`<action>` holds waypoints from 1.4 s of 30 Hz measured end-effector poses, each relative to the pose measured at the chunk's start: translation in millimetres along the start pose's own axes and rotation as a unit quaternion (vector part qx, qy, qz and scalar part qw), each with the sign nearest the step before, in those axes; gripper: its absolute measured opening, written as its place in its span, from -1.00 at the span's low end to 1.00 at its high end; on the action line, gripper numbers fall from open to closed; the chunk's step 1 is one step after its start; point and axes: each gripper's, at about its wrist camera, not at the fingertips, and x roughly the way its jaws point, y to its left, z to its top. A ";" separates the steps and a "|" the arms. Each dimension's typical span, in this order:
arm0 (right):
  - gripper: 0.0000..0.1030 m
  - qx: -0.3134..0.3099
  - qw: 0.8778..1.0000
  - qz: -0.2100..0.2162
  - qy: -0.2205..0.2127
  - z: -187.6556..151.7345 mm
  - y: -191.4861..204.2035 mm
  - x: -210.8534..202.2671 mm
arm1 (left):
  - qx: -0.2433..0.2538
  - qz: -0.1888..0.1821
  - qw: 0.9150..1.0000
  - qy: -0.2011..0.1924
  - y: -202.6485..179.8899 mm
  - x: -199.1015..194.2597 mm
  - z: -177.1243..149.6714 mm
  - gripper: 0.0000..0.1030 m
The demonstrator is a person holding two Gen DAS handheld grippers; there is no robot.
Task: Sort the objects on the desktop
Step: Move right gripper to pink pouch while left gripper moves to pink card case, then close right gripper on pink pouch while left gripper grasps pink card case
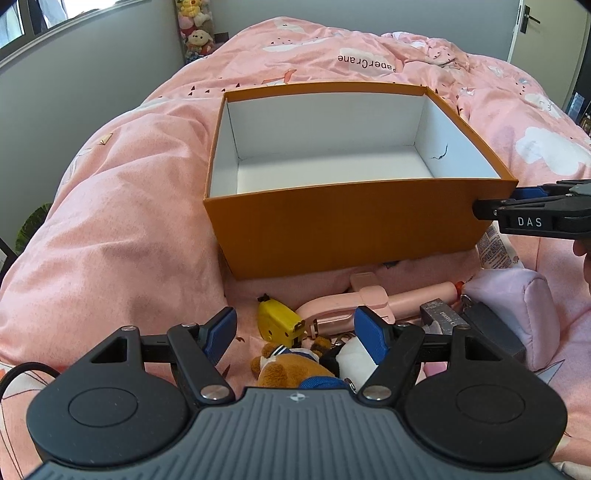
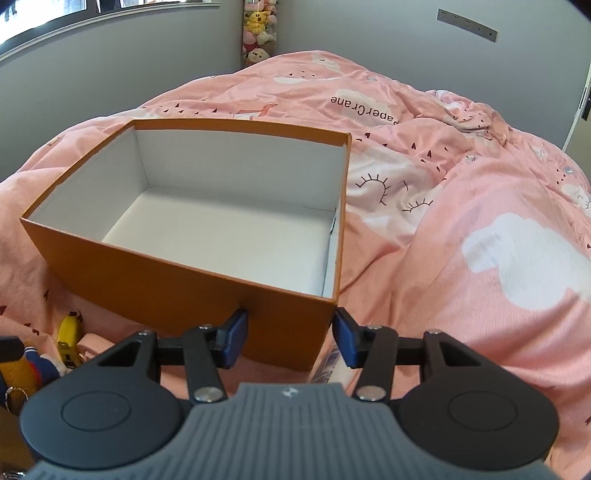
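Observation:
An empty orange box (image 1: 343,229) with a white inside stands on the pink duvet; it also shows in the right wrist view (image 2: 155,277). In front of it lies a pile: a yellow tape measure (image 1: 275,319), a pink selfie stick (image 1: 388,301), a brown plush bear keychain (image 1: 284,369), a dark grey box (image 1: 491,328) and a pale pink pouch (image 1: 517,306). My left gripper (image 1: 295,332) is open above the pile, empty. My right gripper (image 2: 290,339) is open, its fingers either side of the box's near right corner; it also shows in the left wrist view (image 1: 495,206).
The pink duvet (image 2: 480,221) covers the bed all around the box. A printed packet (image 1: 496,251) lies under the box's right corner. Plush toys (image 1: 195,33) hang in the far corner by grey walls. A door (image 1: 546,29) is at the far right.

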 end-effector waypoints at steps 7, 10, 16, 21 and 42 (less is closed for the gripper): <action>0.04 0.029 0.998 0.050 0.003 -9.7 -8.6 -23.5 | -0.013 -0.050 0.999 0.003 0.2 -8.8 4.1 0.37; 0.05 0.037 0.997 0.067 0.007 -19.6 -10.8 -39.8 | -0.001 -0.075 0.997 0.005 -8.5 -13.9 5.6 0.26; 0.00 0.047 0.995 0.092 0.008 -43.6 -11.6 -72.9 | 0.022 -0.136 0.990 0.037 -27.4 -12.9 5.1 -0.04; -0.14 0.049 0.993 0.107 0.008 -52.8 -6.3 -92.8 | 0.033 -0.156 0.985 0.064 -33.9 -14.5 3.4 -0.18; -0.51 0.025 0.992 0.124 0.013 -50.6 -2.8 -79.1 | 0.034 -0.181 0.978 0.099 -33.5 -13.4 11.1 -0.18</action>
